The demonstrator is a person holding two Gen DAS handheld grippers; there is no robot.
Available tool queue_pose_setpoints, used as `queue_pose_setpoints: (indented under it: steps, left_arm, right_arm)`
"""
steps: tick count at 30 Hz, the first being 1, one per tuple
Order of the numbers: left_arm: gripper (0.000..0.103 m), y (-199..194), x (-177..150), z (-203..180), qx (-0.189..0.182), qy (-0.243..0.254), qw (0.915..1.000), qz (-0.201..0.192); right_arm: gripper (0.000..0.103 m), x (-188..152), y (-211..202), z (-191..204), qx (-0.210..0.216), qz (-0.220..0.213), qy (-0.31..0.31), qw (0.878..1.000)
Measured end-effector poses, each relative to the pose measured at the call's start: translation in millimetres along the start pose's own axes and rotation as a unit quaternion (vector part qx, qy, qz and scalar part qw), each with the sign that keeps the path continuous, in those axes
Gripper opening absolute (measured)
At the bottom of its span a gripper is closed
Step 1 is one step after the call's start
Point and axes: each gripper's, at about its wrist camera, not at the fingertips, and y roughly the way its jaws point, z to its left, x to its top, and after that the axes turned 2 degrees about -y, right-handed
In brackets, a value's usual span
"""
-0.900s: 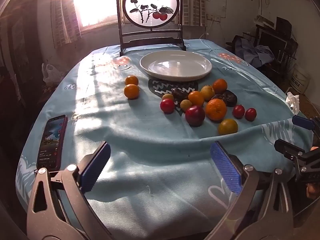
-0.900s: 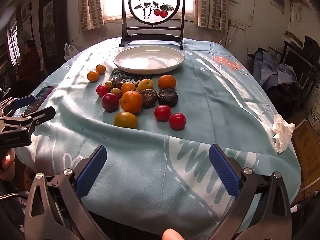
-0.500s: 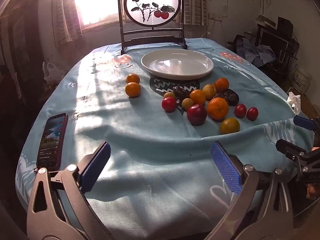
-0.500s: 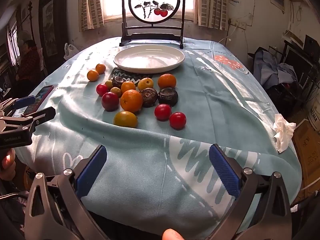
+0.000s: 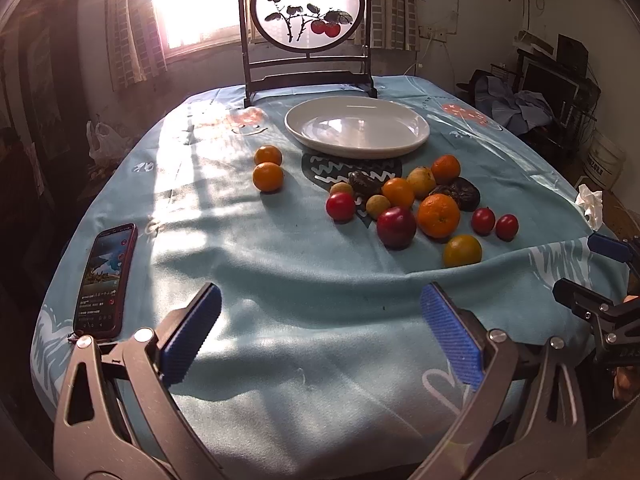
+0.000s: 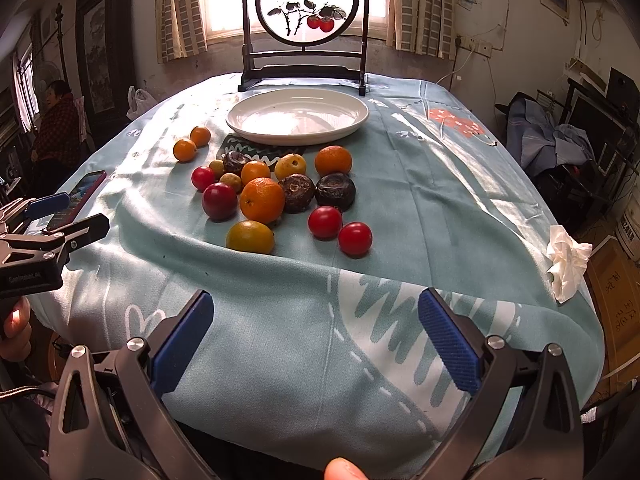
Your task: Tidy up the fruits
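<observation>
Fruits (image 6: 272, 196) lie loose in a cluster on the blue tablecloth (image 6: 420, 216), ahead of both grippers and between them and the white plate (image 6: 297, 117). The plate holds nothing and sits just beyond the cluster, in front of the framed round screen (image 6: 307, 20). Two small oranges (image 5: 267, 168) lie apart to the left of the cluster. Nearest the right gripper (image 6: 316, 336) are the yellow-green citrus (image 6: 250, 237) and two red tomatoes (image 6: 340, 230). The left gripper (image 5: 320, 334) hovers above the near cloth, jaws spread wide, holding and touching nothing. The right gripper is likewise wide open and unloaded, above the near table edge. A phone (image 5: 106, 280) lies near the left edge, and a crumpled tissue (image 6: 566, 258) sits at the right edge. Bare cloth separates each gripper from the fruit.
</observation>
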Motion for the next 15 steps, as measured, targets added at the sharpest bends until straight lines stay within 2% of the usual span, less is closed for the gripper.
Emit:
queue_pose_setpoints:
  steps: [15]
  left_arm:
    - [0.101, -3.6, 2.6, -5.7, 0.003, -0.001, 1.0000, 0.003]
  right_arm:
    - [0.102, 0.2, 0.4, 0.1, 0.001, 0.000, -0.001, 1.000]
